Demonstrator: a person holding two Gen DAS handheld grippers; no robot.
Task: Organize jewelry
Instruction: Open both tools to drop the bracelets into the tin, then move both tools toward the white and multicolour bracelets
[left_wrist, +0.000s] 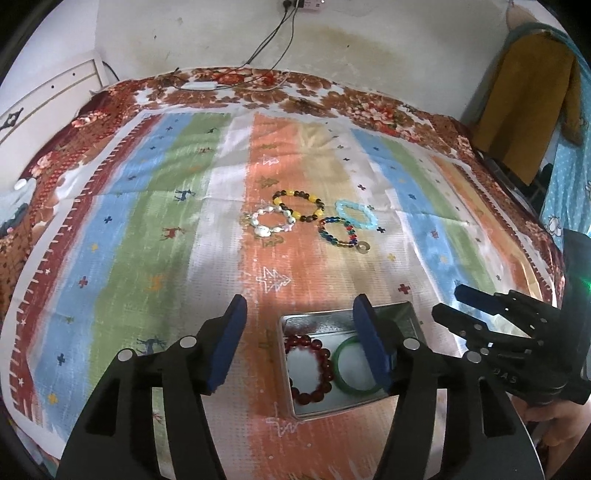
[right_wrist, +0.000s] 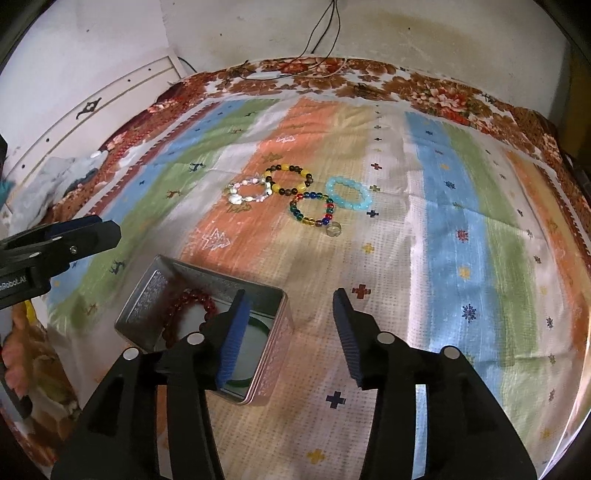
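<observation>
An open metal tin (left_wrist: 295, 411) (right_wrist: 275, 354) lies on the striped cloth. In it are a dark red bead bracelet (left_wrist: 308, 371) (right_wrist: 192, 297) and a green bangle (left_wrist: 351, 373) (right_wrist: 255, 326). Farther off lie a yellow-and-brown bracelet (left_wrist: 299, 205) (right_wrist: 290, 181), a white pearl bracelet (left_wrist: 271, 223) (right_wrist: 249, 194), a multicolour bracelet (left_wrist: 338, 230) (right_wrist: 314, 212), a light blue bracelet (left_wrist: 356, 214) (right_wrist: 349, 194) and a small clear ring (left_wrist: 362, 248) (right_wrist: 333, 229). My left gripper (left_wrist: 301, 325) is open and empty over the tin's left side. My right gripper (right_wrist: 290, 325) is open and empty at the tin's right edge.
The striped cloth (left_wrist: 147, 221) covers a bed with a floral border (left_wrist: 240, 85). Cables (left_wrist: 266, 51) hang down the back wall. A white headboard (right_wrist: 92, 110) stands at the left. A yellow cloth (left_wrist: 524, 99) hangs at the right.
</observation>
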